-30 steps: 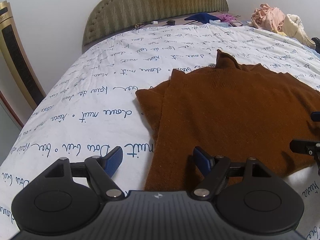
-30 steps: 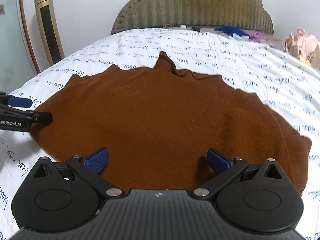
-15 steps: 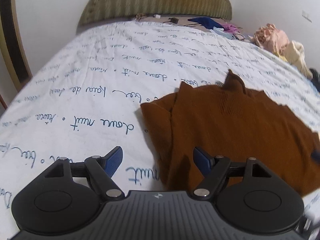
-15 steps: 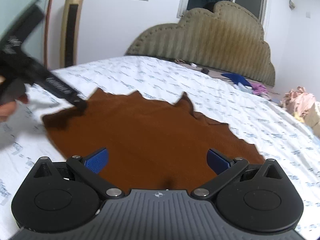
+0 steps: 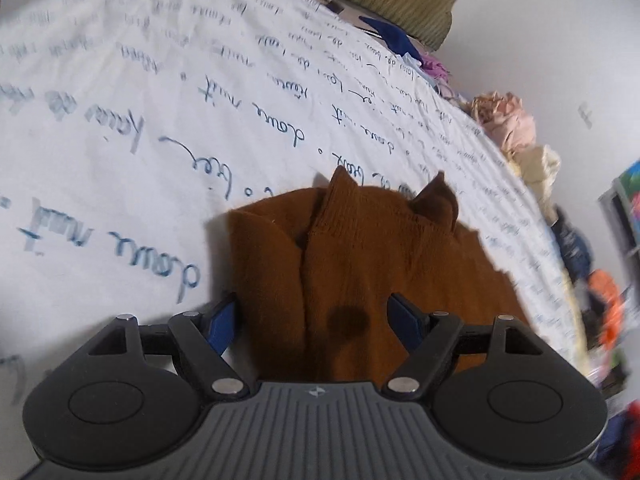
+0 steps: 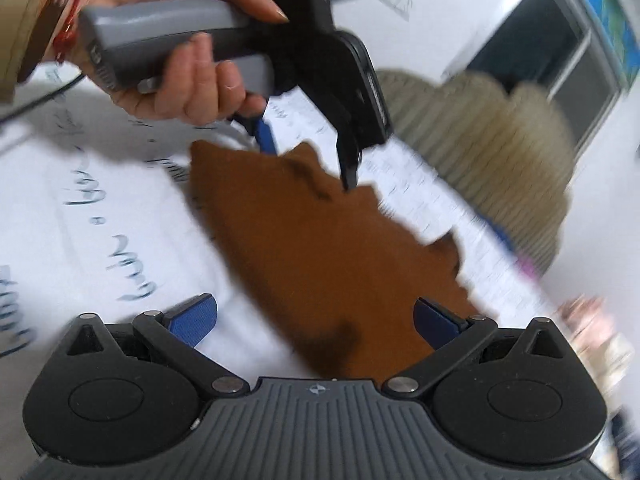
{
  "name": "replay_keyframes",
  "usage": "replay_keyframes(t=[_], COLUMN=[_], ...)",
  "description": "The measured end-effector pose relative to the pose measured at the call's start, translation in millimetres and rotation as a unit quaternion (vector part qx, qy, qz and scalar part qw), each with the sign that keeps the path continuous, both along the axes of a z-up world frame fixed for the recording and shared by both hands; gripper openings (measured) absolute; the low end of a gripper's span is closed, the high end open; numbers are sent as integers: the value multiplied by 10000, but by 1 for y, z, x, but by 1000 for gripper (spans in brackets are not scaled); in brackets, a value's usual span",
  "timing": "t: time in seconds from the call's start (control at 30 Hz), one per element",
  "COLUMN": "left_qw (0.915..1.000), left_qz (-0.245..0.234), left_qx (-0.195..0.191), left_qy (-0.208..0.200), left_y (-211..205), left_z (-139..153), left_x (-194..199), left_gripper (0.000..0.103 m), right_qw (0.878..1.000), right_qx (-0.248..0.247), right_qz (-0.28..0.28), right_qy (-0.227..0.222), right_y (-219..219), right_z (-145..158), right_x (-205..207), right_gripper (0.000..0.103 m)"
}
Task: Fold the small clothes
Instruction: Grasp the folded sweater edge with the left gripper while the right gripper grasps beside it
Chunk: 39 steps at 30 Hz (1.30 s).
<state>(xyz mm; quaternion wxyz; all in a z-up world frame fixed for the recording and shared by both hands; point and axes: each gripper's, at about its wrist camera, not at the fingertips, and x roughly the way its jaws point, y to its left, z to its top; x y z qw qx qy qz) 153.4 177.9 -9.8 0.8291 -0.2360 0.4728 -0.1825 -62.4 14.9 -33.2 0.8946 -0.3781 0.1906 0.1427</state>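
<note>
A brown knit sweater (image 5: 360, 264) lies flat on the white bedsheet (image 5: 120, 128), with one sleeve folded in at its left edge. My left gripper (image 5: 314, 322) hovers open over that edge, and no cloth is pinched between its blue pads (image 5: 222, 328). In the right wrist view the sweater (image 6: 328, 248) runs diagonally. My right gripper (image 6: 314, 320) is open above its near corner and holds nothing. The left gripper (image 6: 308, 152) appears there too, held by a hand (image 6: 184, 80), its fingers spread over the far end of the sweater.
The sheet (image 6: 80, 208) carries blue handwriting. An olive padded headboard (image 6: 500, 148) stands at the far end. A pile of pink and cream clothes (image 5: 516, 132) sits at the bed's right edge, and a dark blue garment (image 5: 392, 36) lies near the headboard.
Both cameras have rolled and swung across the bed. The left gripper has come in over the sweater's folded sleeve edge. The hand holding it now fills the top of the right view.
</note>
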Motion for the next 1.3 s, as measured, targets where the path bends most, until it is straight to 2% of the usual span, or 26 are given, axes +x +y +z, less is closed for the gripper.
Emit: replay_keyframes(t=[0.07, 0.17, 0.37, 0.43, 0.5, 0.53, 0.57, 0.6, 0.67, 0.77, 0.87, 0.97, 1.3], left_qw=[9996, 9979, 9981, 9979, 9985, 9988, 9991, 9992, 9994, 9996, 9961, 9911, 9785], left_qz=[-6, -124, -357, -324, -234, -182, -125, -120, -32, 1, -7, -7, -116], left_qx=[-287, -608, -498, -545, -444, -377, -288, -222, -188, 282, 854, 1254, 1855], left_qy=[86, 184, 113, 149, 230, 262, 293, 320, 300, 23, -225, -437, -899], left_y=[1, -3, -25, -28, -29, -30, -31, -32, -31, -40, -56, -72, -117], left_z=[-5, -11, -14, -15, -17, -18, -19, -20, -19, -6, 12, 31, 75], left_x=[12, 27, 51, 58, 65, 67, 68, 69, 66, 52, 40, 32, 11], left_gripper=[78, 78, 77, 71, 46, 40, 26, 18, 15, 13, 13, 13, 13], right_qw=[9996, 9994, 9995, 9997, 9999, 10000, 9999, 9998, 9995, 9992, 9991, 9991, 9970], right_qx=[-190, -222, -141, -122, -96, -91, -107, -139, -199, -249, -116, 57, 749], right_qz=[-67, -153, -262, -185, -63, -16, 41, 102, 196, 320, 402, 421, 85], right_qy=[-201, -222, -113, -95, -28, -1, 22, 67, 158, 29, 39, 1, -176], right_y=[7, 14, 21, 25, 28, 29, 31, 33, 36, 36, 28, 14, -41], right_z=[-4, -5, -6, -6, -7, -7, -7, -9, -13, -15, -9, 3, 35], right_x=[12, 30, 60, 62, 62, 63, 63, 64, 64, 58, 54, 52, 39], right_gripper=[103, 102, 101, 98, 84, 79, 67, 49, 25, 14, 12, 11, 11])
